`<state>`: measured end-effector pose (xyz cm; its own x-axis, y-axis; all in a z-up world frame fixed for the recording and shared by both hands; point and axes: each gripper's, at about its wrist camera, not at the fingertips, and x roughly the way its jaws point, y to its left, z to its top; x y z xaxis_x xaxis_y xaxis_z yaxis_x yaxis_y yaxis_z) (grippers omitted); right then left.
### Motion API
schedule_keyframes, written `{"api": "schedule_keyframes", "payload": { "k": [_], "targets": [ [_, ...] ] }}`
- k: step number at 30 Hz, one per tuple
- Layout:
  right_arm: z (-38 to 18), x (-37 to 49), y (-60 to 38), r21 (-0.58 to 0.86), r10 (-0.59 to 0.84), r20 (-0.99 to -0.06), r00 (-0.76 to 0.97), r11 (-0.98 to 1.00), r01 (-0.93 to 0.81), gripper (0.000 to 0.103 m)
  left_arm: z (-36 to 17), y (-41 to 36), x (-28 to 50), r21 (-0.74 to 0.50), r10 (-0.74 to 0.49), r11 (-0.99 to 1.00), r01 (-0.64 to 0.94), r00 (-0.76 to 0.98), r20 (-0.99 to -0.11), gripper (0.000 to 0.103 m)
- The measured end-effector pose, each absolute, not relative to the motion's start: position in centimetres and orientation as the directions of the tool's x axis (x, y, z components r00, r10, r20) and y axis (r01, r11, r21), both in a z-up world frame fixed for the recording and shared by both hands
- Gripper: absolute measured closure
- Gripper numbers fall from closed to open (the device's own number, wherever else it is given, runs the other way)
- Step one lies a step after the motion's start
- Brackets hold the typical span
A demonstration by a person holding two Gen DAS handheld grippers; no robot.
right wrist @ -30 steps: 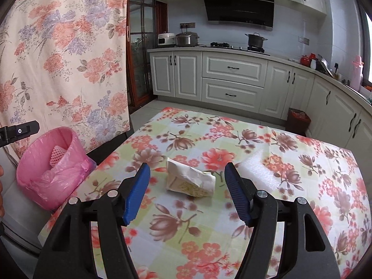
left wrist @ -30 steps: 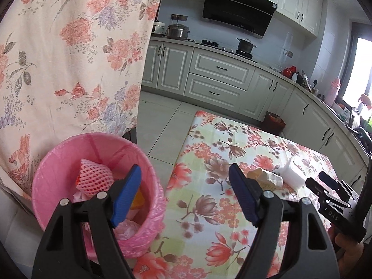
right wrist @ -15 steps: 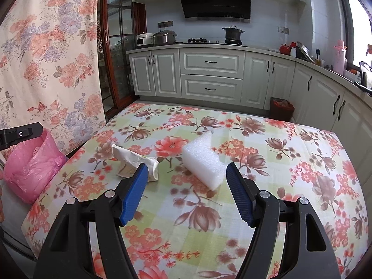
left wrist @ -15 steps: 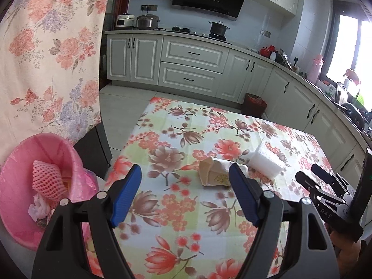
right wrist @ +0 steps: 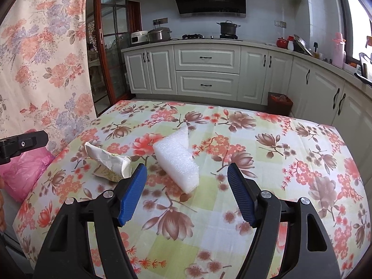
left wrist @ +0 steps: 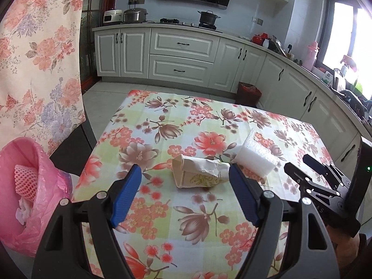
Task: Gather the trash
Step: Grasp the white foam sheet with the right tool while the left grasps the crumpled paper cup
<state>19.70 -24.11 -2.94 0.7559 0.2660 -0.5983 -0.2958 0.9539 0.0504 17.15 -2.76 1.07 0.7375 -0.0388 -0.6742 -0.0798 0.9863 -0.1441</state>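
Observation:
A crushed paper cup [left wrist: 200, 173] lies on its side on the flowered tablecloth [left wrist: 162, 125]; it also shows in the right wrist view [right wrist: 109, 162]. A white foam piece [left wrist: 257, 153] lies to its right, and shows in the right wrist view [right wrist: 177, 157]. My left gripper [left wrist: 186, 186] is open and empty, just short of the cup. My right gripper [right wrist: 187, 180] is open and empty, just short of the foam; it shows in the left wrist view [left wrist: 307, 169]. A pink-lined bin [left wrist: 25, 186] with trash stands off the table's left edge.
A flowered curtain [left wrist: 39, 53] hangs at the left above the bin. White kitchen cabinets [right wrist: 207, 72] run along the back and right. A small dark waste basket [right wrist: 279, 103] stands on the floor beyond the table.
My left gripper swung from over the pink bin to the right, onto the table in front of the cup. My right gripper shifted right from the cup to the foam piece.

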Motion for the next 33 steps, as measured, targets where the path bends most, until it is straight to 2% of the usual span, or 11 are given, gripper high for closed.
{"api": "schedule_keyframes", "payload": {
  "k": [13, 17, 19, 21, 23, 26, 33],
  "targets": [
    [-5.6, 24.8, -22.4, 0.038, 0.278, -0.641, 0.716, 0.942, -0.332, 0.035, -0.1, -2.6, 19.4, -0.131, -0.026, 0.987, -0.093, 0.713, -0.701, 0.028],
    [-6.3, 25.8, -21.5, 0.035, 0.288, -0.657, 0.697, 0.935, -0.353, 0.036, -0.6, -2.7, 19.8, -0.131, -0.031, 0.988, -0.087, 0.709, -0.704, 0.023],
    [-6.6, 26.0, -21.2, 0.035, 0.292, -0.661, 0.691, 0.932, -0.361, 0.04, -0.9, -2.9, 20.1, -0.132, -0.036, 0.988, -0.082, 0.706, -0.708, 0.023],
    [-6.8, 26.2, -21.1, 0.036, 0.292, -0.669, 0.683, 0.931, -0.363, 0.056, -1.3, -3.1, 20.5, -0.132, -0.038, 0.988, -0.081, 0.7, -0.713, 0.021],
    [-7.0, 26.3, -21.1, 0.037, 0.29, -0.677, 0.676, 0.931, -0.362, 0.062, -1.7, -3.3, 20.8, -0.134, -0.044, 0.988, -0.077, 0.695, -0.717, 0.021],
    [-7.0, 26.3, -21.2, 0.039, 0.292, -0.678, 0.674, 0.931, -0.363, 0.066, -2.3, -3.7, 21.4, -0.132, -0.043, 0.988, -0.076, 0.69, -0.722, 0.015],
    [-6.7, 25.6, -22.4, 0.069, 0.292, -0.668, 0.684, 0.94, -0.333, 0.067, -4.5, -5.0, 23.2, -0.113, -0.032, 0.99, -0.079, 0.667, -0.744, 0.009]
  ]
}}
